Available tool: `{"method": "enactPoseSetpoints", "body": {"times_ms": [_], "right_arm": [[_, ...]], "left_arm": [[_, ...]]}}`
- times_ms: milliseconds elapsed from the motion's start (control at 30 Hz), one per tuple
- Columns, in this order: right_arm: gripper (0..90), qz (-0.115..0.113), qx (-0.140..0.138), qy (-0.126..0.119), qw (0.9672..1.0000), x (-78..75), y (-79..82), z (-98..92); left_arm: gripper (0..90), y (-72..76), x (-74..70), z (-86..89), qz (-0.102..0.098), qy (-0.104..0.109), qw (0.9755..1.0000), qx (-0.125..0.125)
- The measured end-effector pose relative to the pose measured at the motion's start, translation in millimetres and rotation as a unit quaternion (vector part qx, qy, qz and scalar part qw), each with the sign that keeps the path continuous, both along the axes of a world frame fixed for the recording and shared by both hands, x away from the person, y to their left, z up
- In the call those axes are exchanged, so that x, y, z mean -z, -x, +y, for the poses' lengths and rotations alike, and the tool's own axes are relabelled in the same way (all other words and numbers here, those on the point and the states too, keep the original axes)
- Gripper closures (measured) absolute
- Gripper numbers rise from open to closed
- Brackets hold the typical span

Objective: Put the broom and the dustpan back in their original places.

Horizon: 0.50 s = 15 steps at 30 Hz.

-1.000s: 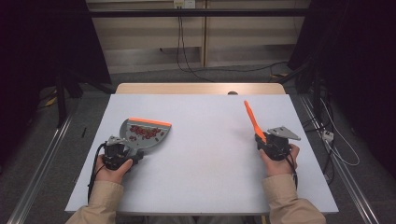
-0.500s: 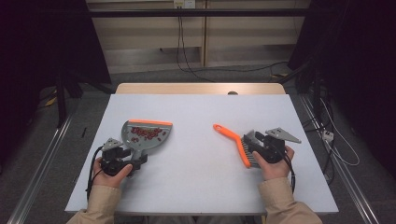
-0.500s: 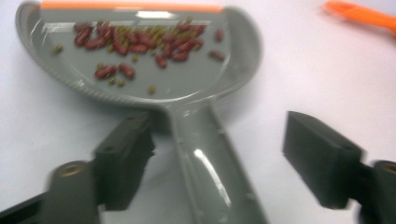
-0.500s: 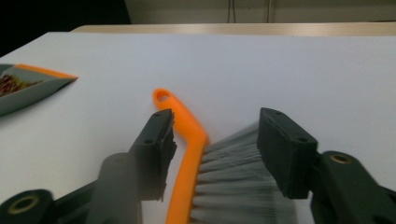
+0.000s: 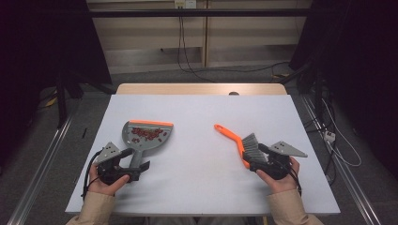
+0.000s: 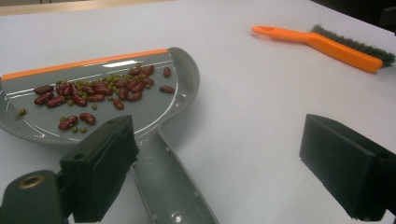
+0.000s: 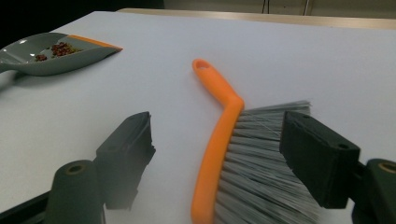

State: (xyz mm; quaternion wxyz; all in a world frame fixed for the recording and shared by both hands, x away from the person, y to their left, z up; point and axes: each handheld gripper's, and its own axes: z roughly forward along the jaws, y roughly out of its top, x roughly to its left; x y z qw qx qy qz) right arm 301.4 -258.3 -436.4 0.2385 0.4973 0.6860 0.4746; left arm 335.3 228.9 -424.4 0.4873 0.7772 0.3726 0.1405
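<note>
Beans (image 5: pixel 149 134), red and green, fill the grey orange-lipped dustpan (image 5: pixel 146 138); both tools, left (image 5: pixel 135 169) and right (image 5: pixel 256 157), have just spread, the orange brush (image 5: pixel 237 142) lying at three o'clock.

On your table (image 5: pixel 202 187): grey dustpan (image 5: pixel 146 136), orange-edged, holding red beans (image 5: pixel 149 134); orange brush (image 5: pixel 239 143), lying flat. Your left gripper (image 5: pixel 137 168) at the dustpan's handle, your right gripper (image 5: pixel 256 159) at the bristles, both jaws just opened.
</note>
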Motion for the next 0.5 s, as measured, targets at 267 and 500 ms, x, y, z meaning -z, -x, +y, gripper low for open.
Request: {"method": "enactPoseSetpoints", "body": {"times_ms": [267, 500], "right_arm": [[25.2, 0.000, -0.007, 0.001, 1.0000, 8.1, 13.2, -9.1], [25.0, -0.003, -0.013, 0.005, 0.9999, 10.8, 14.8, -9.1]], "left_arm": [[9.0, 3.8, 5.8, 6.1, -0.001, 0.004, 1.0000, 0.008], [8.4, 3.8, 6.7, 7.2, -0.006, 0.011, 0.9999, 0.006]]}}
